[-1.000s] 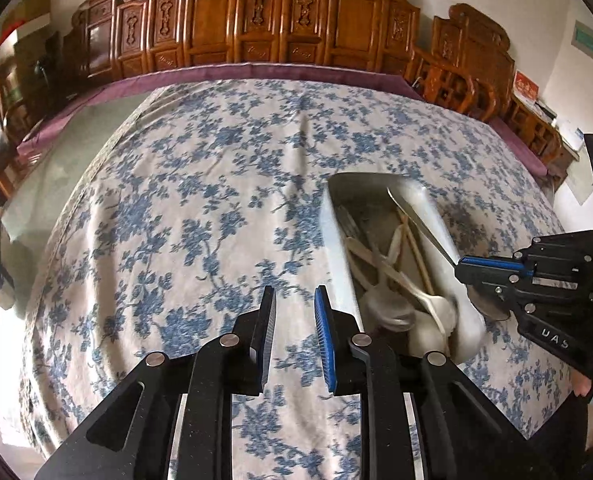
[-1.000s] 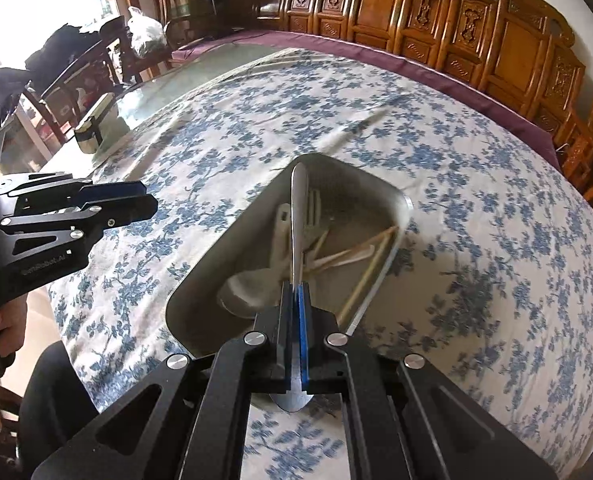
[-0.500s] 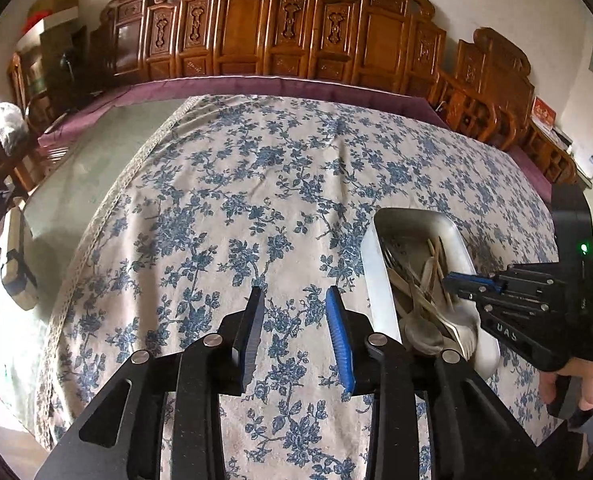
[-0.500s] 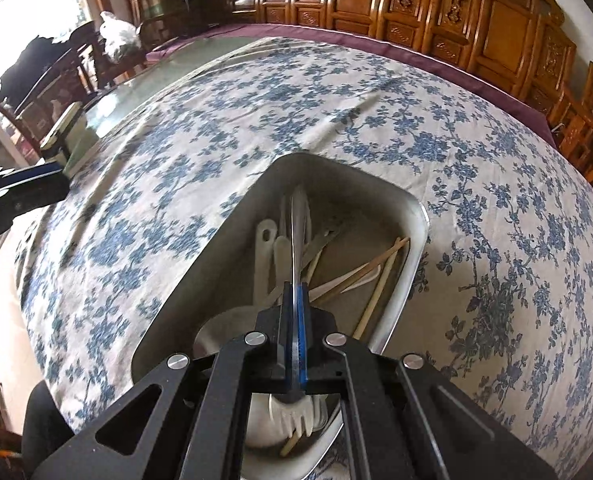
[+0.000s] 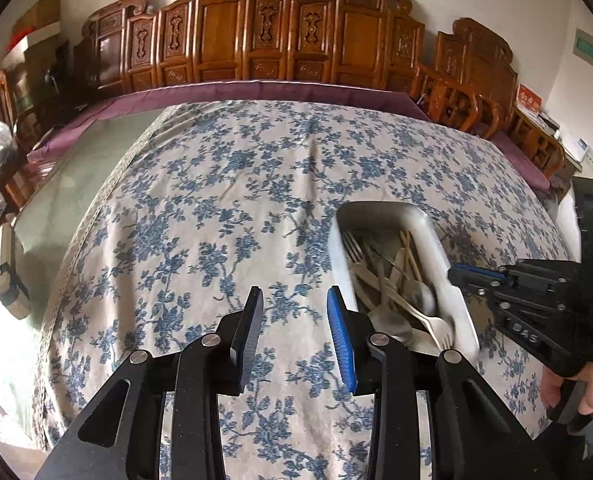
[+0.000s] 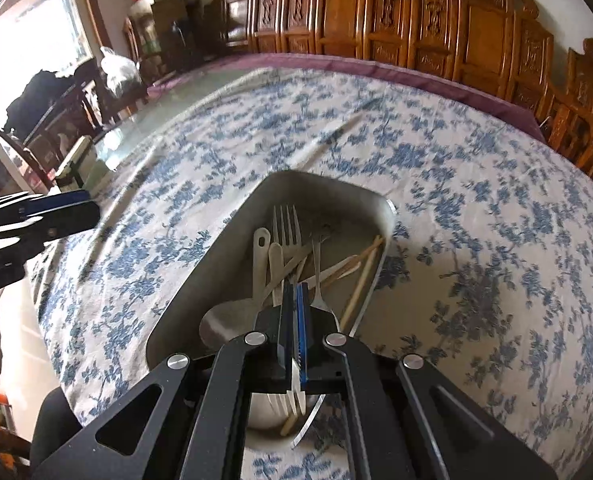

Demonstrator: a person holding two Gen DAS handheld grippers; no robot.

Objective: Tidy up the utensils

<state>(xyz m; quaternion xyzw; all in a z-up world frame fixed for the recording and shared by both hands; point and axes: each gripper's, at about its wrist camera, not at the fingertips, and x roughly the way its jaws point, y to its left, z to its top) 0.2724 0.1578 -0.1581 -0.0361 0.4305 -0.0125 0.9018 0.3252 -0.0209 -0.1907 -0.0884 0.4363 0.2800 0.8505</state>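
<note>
A metal tray (image 5: 376,206) (image 6: 200,272) sits on the blue-flowered tablecloth (image 5: 216,200). It holds a metal fork (image 6: 284,220) (image 5: 350,240), white plastic utensils and chopsticks (image 6: 366,276). My right gripper (image 6: 295,286) (image 5: 454,272) hangs over the tray's near end, jaws pressed together. No handle sticks out ahead of them. A thin metal handle (image 6: 317,264) lies in the tray just right of the jaws. My left gripper (image 5: 294,294) (image 6: 90,206) hovers over bare cloth left of the tray, open, with nothing between its pads.
Carved wooden chairs (image 5: 224,40) line the table's far side. Bare glass tabletop (image 5: 76,184) lies left of the cloth, with a small box (image 5: 8,284) at its edge. A person's hand (image 5: 576,392) grips the right gripper's handle near the front right.
The right gripper dipped into the tray with the metal spoon and drew back; the spoon's handle no longer shows ahead of its jaws. The left jaws spread wider and rose slightly.
</note>
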